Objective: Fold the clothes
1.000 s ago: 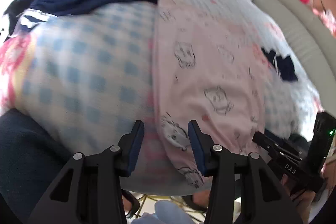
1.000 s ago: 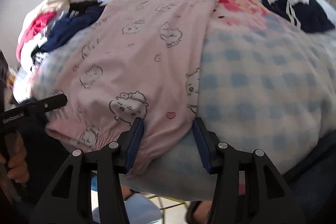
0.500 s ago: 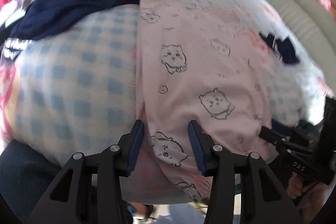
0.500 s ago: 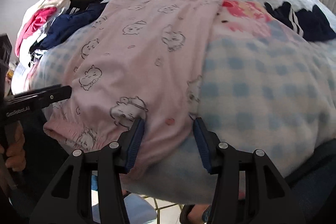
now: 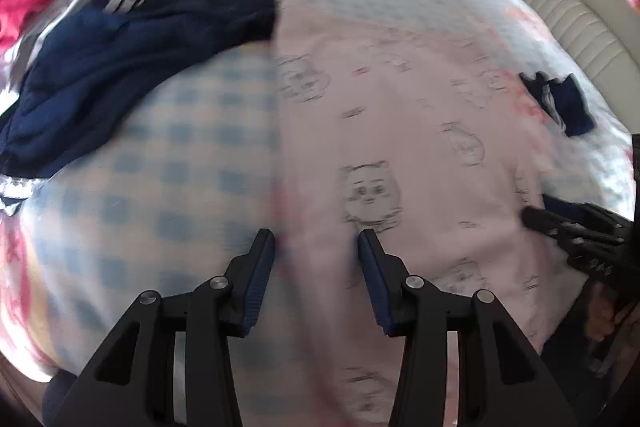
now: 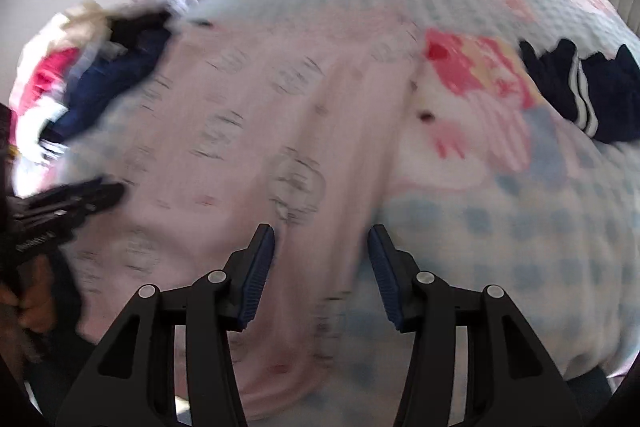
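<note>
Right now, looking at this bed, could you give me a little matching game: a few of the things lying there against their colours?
Things:
1. printed garment
2. heaped clothing at the left
3. bed cover
4. padded headboard

Colours:
A. blue and white checks
B. cream
C. pale pink with cartoon faces
D. navy with white stripes

Pairs: 1-C, 2-D, 3-A, 4-B

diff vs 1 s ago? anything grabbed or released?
Both grippers slid up the pink printed garment, away from its near hem: the left gripper over its left edge, the right gripper near its right edge. Nothing grabbed or released; both jaws stayed open. The garment stayed flat on the checked bedspread, and the navy clothes did not move.
</note>
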The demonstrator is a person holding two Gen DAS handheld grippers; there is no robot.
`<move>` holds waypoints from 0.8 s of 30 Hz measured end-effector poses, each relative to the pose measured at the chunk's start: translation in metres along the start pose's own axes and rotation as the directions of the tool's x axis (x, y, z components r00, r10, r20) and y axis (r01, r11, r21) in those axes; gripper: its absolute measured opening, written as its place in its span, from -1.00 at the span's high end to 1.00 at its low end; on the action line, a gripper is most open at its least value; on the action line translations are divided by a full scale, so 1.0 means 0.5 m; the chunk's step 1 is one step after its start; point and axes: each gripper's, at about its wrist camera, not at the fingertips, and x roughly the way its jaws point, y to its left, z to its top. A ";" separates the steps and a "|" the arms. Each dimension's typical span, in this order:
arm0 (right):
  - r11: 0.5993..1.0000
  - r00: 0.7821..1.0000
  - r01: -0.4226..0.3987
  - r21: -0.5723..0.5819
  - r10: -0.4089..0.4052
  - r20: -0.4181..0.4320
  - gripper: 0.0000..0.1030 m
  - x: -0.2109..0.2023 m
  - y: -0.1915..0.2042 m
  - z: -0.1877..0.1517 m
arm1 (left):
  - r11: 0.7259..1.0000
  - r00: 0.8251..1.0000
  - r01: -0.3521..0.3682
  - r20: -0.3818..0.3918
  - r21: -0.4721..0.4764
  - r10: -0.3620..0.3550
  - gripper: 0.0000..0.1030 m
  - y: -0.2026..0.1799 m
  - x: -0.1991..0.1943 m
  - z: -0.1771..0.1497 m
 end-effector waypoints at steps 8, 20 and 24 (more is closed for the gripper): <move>0.997 0.997 0.004 0.073 -0.009 0.072 0.00 -0.030 -0.051 0.036 | 0.993 0.987 0.094 0.124 0.073 -0.102 0.11 -0.038 -0.028 0.051; 0.992 0.992 0.124 0.032 -0.125 0.022 0.02 0.011 -0.074 0.029 | 0.989 0.993 -0.116 0.020 0.088 0.115 0.24 -0.008 0.042 0.048; 0.982 0.981 0.183 0.049 -0.185 0.051 0.05 -0.016 -0.087 0.020 | 0.999 0.996 -0.024 0.088 0.023 0.022 0.24 0.009 0.004 0.028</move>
